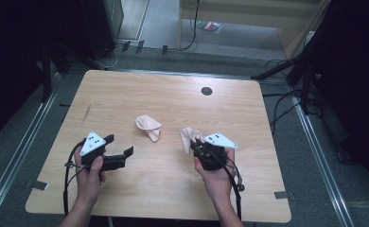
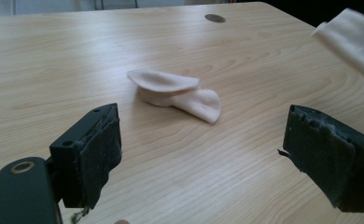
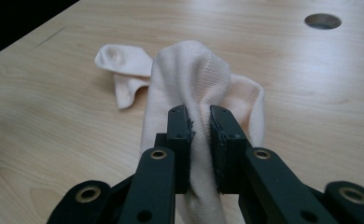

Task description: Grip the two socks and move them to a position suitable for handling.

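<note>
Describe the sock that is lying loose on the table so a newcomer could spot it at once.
On the wooden table, look near the middle, left of the right gripper. There lies a pale pink sock, folded over on itself. Unlike the other sock, pinched between that gripper's jaws, nothing touches it.

Legible text, labels, brands, numbers, signs: none. Socks [image 1: 149, 126], tabletop [image 1: 126, 94] and both claws carry no readable marking in any view.
</note>
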Motion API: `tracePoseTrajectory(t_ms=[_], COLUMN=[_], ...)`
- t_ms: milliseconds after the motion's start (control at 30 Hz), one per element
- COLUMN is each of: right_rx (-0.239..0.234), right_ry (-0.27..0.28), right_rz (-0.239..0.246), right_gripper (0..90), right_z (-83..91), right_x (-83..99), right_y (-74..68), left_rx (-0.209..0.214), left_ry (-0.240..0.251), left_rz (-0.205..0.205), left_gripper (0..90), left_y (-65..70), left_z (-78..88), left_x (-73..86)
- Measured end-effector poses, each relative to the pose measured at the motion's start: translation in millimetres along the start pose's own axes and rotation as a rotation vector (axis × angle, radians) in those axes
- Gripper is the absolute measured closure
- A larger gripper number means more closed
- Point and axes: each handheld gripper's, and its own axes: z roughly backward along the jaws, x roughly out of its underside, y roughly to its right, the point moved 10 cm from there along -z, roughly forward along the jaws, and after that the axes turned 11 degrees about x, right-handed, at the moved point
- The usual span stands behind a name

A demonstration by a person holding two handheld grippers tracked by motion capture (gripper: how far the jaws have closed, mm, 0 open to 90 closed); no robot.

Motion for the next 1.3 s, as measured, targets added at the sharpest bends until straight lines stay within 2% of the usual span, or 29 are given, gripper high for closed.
tracePoseTrajectory(t_ms=[133, 167, 200, 233, 267, 333, 433, 500, 600, 767, 833, 900, 933, 967, 1033, 1067, 1133, 1167, 1200, 1233, 1300], right_rx=[-0.025, -0.029, -0.031, -0.034, -0.038, -0.043, -0.052, -0.063, -0.065, -0.075, -0.081, -0.108, -0.117, -0.117, -0.099, -0.087, -0.098, -0.098, -0.124, -0.124, -0.15], right_ry=[-0.025, -0.026, -0.032, -0.036, -0.039, -0.049, -0.059, -0.071, -0.088, -0.109, -0.114, -0.092, -0.058, -0.058, 0.005, 0.037, 0.025, 0.025, -0.006, -0.006, -0.042], right_rz=[0.006, 0.011, 0.018, 0.023, 0.021, 0.035, 0.041, 0.044, 0.064, 0.072, 0.068, 0.047, 0.009, 0.009, -0.037, -0.058, -0.066, -0.066, -0.041, -0.041, -0.018], right_gripper=[79.7, 79.7, 79.6, 79.7, 79.7, 79.6, 79.6, 79.4, 79.4, 78.8, 72.3, 54.1, 49.3, 49.3, 55.2, 65.8, 72.5, 72.5, 79.4, 79.4, 82.6], right_z=[-2.7, -3.0, -3.5, -4.2, -4.8, -6.4, -7.9, -10.6, -15.7, -20.5, -22.8, -21.5, -15.8, -15.8, -6.7, -1.6, -0.2, -0.2, -2.3, -2.3, -6.2], right_x=[14.9, 17.2, 19.8, 22.3, 24.9, 30.7, 36.6, 44.9, 53.9, 63.7, 66.6, 62.9, 53.4, 53.4, 38.9, 31.4, 31.3, 31.3, 37.1, 37.1, 44.4], right_y=[-13.4, -15.8, -18.3, -20.2, -22.2, -25.6, -28.6, -31.8, -35.5, -43.4, -46.2, -46.1, -39.7, -39.7, -24.4, -12.0, -8.4, -8.4, -12.5, -12.5, -20.0], left_rx=[0.034, 0.034, 0.05, 0.05, 0.061, 0.075, 0.093, 0.094, 0.121, 0.144, 0.15, 0.15, 0.143, 0.143, 0.14, 0.14, 0.137, 0.132, 0.133, 0.133, 0.132], left_ry=[-0.007, -0.007, -0.013, -0.013, -0.014, -0.015, -0.015, -0.03, -0.061, -0.086, -0.094, -0.096, -0.092, -0.092, -0.087, -0.083, -0.086, -0.088, -0.09, -0.09, -0.093], left_rz=[0.001, 0.001, -0.009, -0.009, -0.033, -0.047, -0.046, -0.057, -0.07, -0.091, -0.096, -0.094, -0.089, -0.089, -0.079, -0.068, -0.064, -0.059, -0.052, -0.052, -0.054], left_gripper=[11.7, 11.7, 11.7, 11.7, 11.7, 11.7, 11.6, 11.7, 11.7, 11.7, 11.7, 11.7, 11.7, 11.7, 11.8, 13.1, 13.5, 13.5, 13.5, 13.5, 13.5], left_y=[15.6, 15.6, 23.2, 23.2, 30.7, 36.7, 40.0, 41.0, 46.3, 54.3, 55.3, 53.9, 51.0, 51.0, 47.7, 45.9, 44.5, 43.3, 42.7, 42.7, 43.0], left_z=[-16.3, -16.3, -21.4, -21.4, -23.5, -24.7, -25.2, -26.2, -31.0, -40.4, -43.4, -43.8, -42.6, -42.6, -40.5, -39.6, -39.6, -39.9, -41.1, -41.1, -41.5], left_x=[2.5, 2.5, 4.7, 4.7, 7.8, 12.6, 17.9, 23.4, 35.0, 39.9, 41.5, 42.1, 41.4, 41.4, 40.3, 39.6, 39.7, 39.9, 40.5, 40.5, 40.9])
